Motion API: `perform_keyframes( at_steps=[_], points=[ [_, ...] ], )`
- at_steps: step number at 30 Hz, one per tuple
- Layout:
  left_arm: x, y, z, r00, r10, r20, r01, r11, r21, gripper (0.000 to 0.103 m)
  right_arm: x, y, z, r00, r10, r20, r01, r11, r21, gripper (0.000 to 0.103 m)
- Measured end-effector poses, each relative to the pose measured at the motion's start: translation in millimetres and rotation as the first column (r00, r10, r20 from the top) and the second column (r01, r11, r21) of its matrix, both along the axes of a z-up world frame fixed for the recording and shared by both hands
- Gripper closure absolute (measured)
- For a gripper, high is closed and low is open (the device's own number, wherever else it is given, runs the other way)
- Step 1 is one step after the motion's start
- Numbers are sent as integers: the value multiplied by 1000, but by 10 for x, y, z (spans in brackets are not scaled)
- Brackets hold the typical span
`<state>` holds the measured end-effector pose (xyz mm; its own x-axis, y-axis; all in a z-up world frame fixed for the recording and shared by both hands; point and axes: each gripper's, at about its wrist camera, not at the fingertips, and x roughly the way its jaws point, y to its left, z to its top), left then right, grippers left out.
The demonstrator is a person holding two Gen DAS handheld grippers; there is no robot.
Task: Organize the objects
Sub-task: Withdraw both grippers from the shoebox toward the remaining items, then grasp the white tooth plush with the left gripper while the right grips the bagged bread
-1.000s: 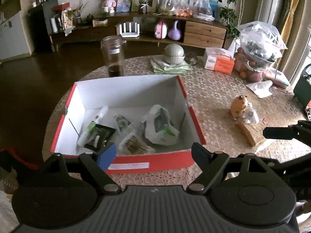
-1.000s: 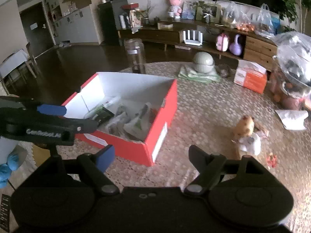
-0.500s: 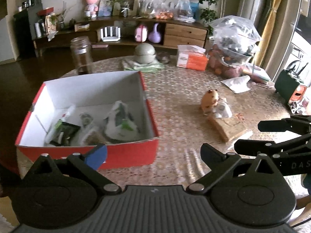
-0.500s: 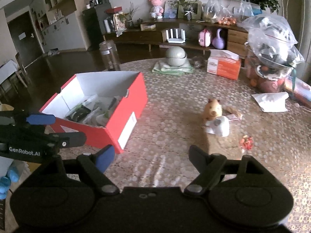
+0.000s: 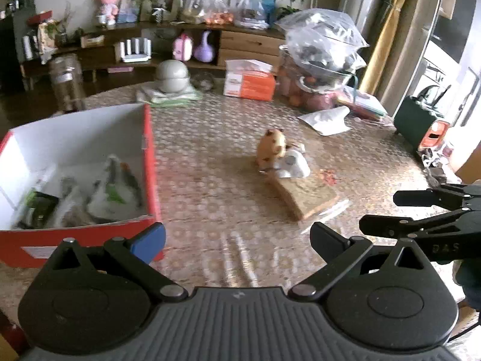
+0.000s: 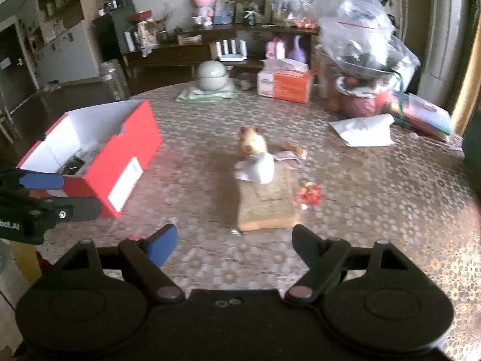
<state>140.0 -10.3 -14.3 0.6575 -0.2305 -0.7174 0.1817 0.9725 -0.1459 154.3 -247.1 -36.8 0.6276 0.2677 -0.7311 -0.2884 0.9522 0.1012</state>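
— What changed? The box (image 5: 90, 234) slid to frame left; the toy (image 5: 272, 150) came centre.
— And the claws? Left gripper (image 5: 237, 237) and right gripper (image 6: 234, 240) stood released, empty; next pickup likely.

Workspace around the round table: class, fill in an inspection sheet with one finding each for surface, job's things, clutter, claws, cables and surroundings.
Surface: round table with a patterned lace-look cover, bare in the middle.
Job's things: open red cardboard box with white inside holding packets; orange plush animal toy and white crumpled item at the far end of a flat brown block; small red wrapper beside it.
Clutter: orange tissue box, grey lidded bowl on a folded cloth, clear glass jar, bulging clear plastic bag.
Claws: left claw open, empty; right claw open, empty.
Cables: nothing seen.
Surroundings: wooden sideboard, pink plush figure.
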Motion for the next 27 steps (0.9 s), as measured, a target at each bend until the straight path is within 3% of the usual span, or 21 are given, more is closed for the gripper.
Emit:
perform_keyframes(
  at_steps=[7, 12, 24, 27],
  points=[
    [227, -339, -128, 1000, -25, -15, 26, 1000, 17, 0, 114, -203, -168, 1000, -12, 1, 12, 1000, -15, 20],
    [478, -502, -200, 999, -2, -45, 2, 1000, -1, 0, 187, -227, -324, 1000, 5, -3, -6, 999, -36, 20],
    [1210, -988, -448, 996, 15, -93, -11, 999, 51, 0, 508, -158, -708, 998, 40, -38, -42, 998, -56, 20],
    [1382, -1031, -543, 991, 35, -129, -32, 999, 22, 0, 579, -126, -766, 998, 51, -38, -53, 997, -58, 20]
  ],
)
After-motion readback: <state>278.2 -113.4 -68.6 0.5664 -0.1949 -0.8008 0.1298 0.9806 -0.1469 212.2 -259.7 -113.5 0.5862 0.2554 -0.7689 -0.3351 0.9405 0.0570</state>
